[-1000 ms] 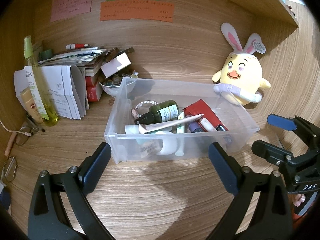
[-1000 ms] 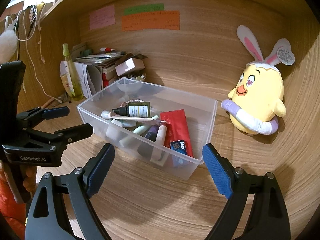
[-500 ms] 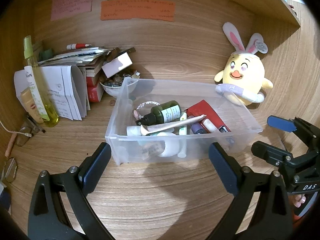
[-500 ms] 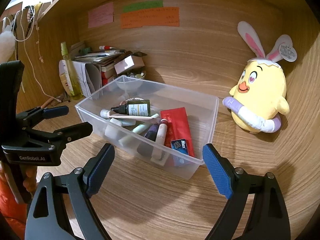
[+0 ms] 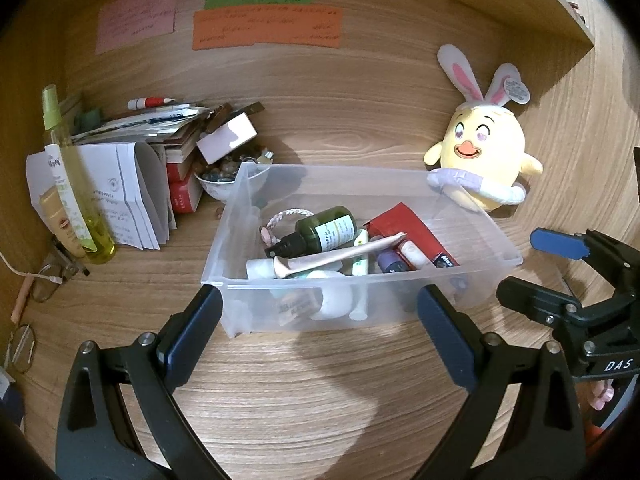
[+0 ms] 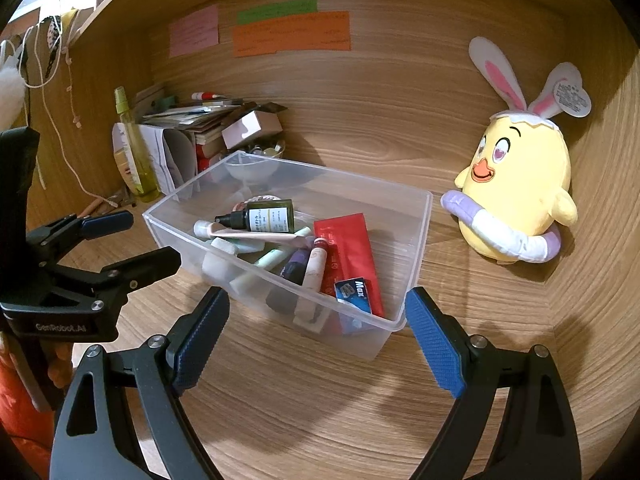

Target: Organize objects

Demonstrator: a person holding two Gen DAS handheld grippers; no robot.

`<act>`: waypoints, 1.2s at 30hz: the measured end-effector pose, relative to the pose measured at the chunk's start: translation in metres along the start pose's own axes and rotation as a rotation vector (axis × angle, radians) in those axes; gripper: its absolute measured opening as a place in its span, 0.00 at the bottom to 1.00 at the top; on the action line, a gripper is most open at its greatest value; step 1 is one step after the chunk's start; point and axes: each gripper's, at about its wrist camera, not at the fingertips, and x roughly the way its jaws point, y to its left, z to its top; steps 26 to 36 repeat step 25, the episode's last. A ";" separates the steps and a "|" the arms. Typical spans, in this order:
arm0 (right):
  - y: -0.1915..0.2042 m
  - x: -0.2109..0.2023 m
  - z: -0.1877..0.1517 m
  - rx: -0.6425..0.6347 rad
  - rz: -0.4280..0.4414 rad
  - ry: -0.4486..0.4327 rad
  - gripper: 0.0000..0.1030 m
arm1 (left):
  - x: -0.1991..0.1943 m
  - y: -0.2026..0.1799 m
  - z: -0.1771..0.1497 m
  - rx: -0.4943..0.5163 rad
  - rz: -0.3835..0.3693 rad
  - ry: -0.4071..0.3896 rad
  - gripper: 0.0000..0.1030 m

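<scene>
A clear plastic bin (image 5: 472, 200) (image 6: 416, 248) stands on the wooden desk. It holds a dark green bottle (image 5: 326, 230) (image 6: 268, 216), a red packet (image 5: 412, 230) (image 6: 346, 252), tubes and other small cosmetics. My left gripper (image 5: 318, 332) is open and empty just in front of the bin's near wall. It also shows at the left of the right wrist view (image 6: 132, 240). My right gripper (image 6: 316, 332) is open and empty at the bin's near right corner. It also shows at the right of the left wrist view (image 5: 544, 266).
A yellow chick plush with bunny ears (image 5: 484, 156) (image 6: 520, 196) sits right of the bin against the wall. At the left stand a yellow-green spray bottle (image 5: 74, 184), folded papers (image 5: 128, 196), stacked books and a bowl (image 5: 224, 178). Glasses (image 5: 20, 346) lie at the far left.
Both grippers have moved slightly closer to the bin, which sits a little nearer in both views. Jaws remain open.
</scene>
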 end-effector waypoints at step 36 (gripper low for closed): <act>-0.005 0.003 -0.001 0.022 0.000 0.010 0.86 | 0.006 0.003 -0.001 -0.020 -0.040 0.023 0.96</act>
